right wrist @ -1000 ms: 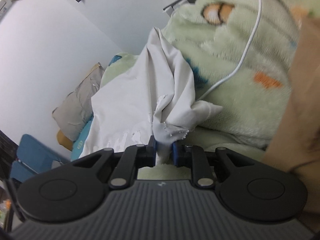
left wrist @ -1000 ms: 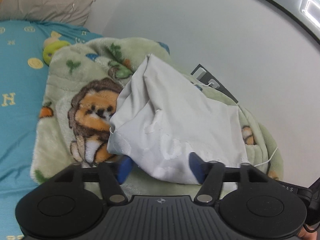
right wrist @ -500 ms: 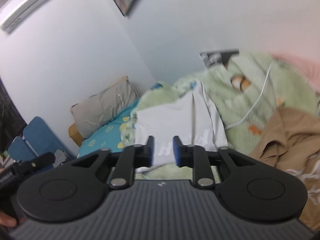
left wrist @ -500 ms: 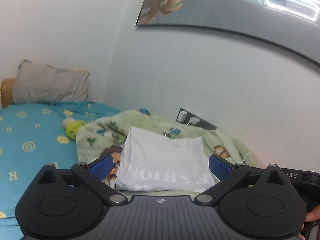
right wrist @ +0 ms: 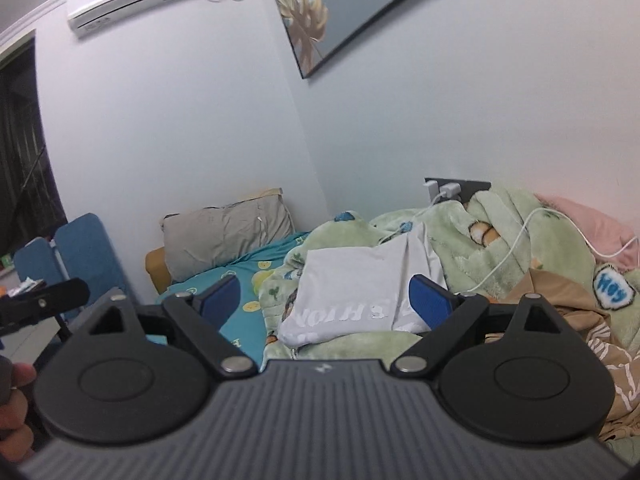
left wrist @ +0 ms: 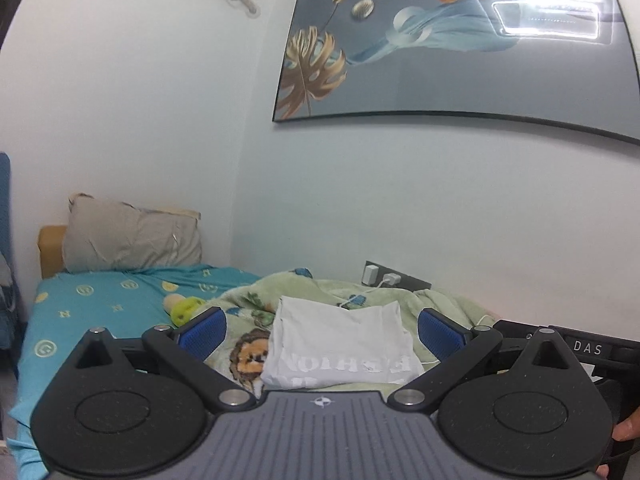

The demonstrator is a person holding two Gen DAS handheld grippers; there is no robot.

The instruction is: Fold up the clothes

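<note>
The folded shirt (left wrist: 340, 344) lies on the blanket (left wrist: 444, 304), the left gripper (left wrist: 322, 330) spread empty, the right gripper (right wrist: 324, 300) opening, empty too.

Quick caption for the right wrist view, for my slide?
Right gripper opening, nothing between its pads, facing the folded white T-shirt lying on the green blanket.

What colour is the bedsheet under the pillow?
Turquoise blue with small yellow letter and circle prints; the bedsheet shows best in the left wrist view.
</note>
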